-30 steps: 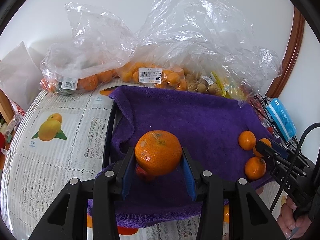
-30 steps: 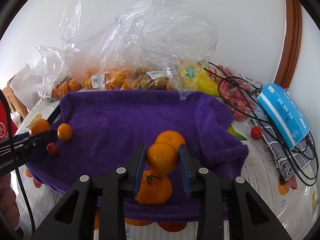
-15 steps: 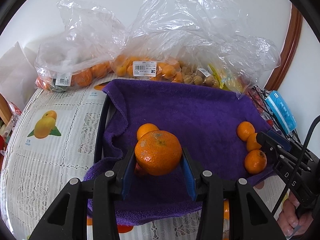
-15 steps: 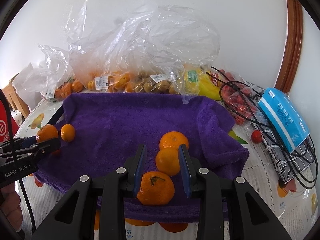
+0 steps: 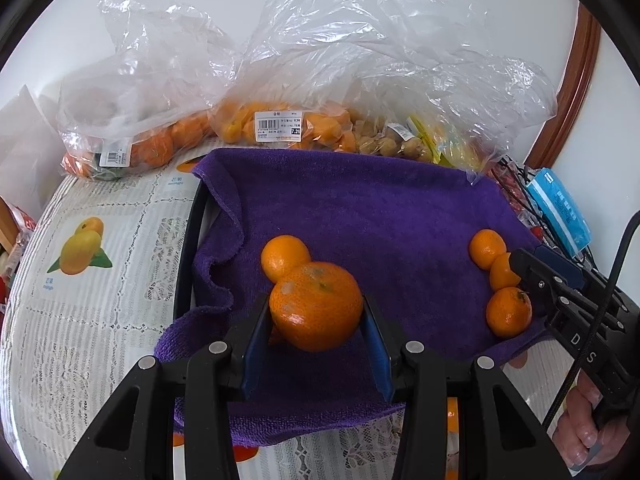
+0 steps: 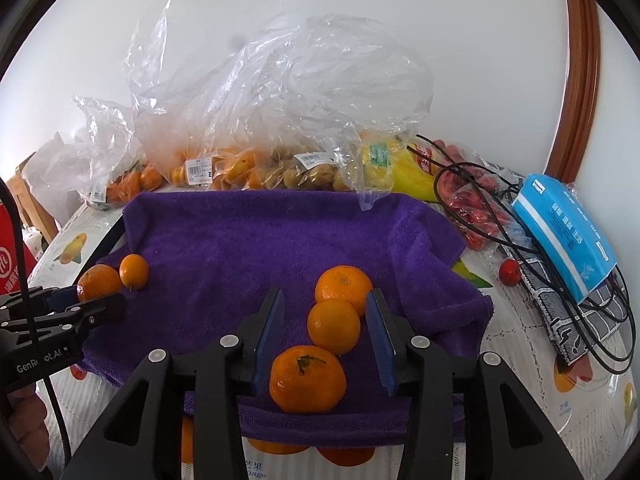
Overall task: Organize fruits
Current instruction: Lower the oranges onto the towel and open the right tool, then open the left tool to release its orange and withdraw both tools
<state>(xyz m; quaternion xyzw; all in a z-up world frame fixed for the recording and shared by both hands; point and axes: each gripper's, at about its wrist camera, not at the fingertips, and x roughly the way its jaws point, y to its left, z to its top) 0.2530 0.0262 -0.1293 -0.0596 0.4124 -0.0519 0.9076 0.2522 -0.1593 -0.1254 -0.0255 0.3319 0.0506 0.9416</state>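
Surface (image 5: 100,320): covered with a lace-pattern cloth printed with fruit pictures, holding everything below.

Purple towel (image 5: 360,216): spread over the middle of the surface, its left edge folded over a dark rim.

Plastic bags (image 5: 360,60): clear and crumpled, piled along the far edge behind the towel. Bagged oranges and small brownish fruit show through them, with price labels.

Blue packet (image 6: 564,236): at the right of the towel, lying on black cables.

Your left gripper (image 5: 316,340): the fingers (image 5: 256,344) are closed on a large orange (image 5: 316,306), held just above the near left part of the towel. A small orange (image 5: 284,256) lies on the towel right behind it.

Your right gripper (image 6: 326,340): the fingers (image 6: 269,336) are opening. A middle orange (image 6: 334,326) sits between them on the towel, with a gap to the pad on each side. It belongs to a row of three at the near right of the towel, with a far orange (image 6: 344,286) touching it behind and a near orange (image 6: 307,378) with a green stem in front.

Your hand (image 5: 580,432): seen at the lower right of the left view, holding the right gripper's handle.

Small red fruit (image 6: 510,272): alone on the surface, right of the towel, beside the cables.
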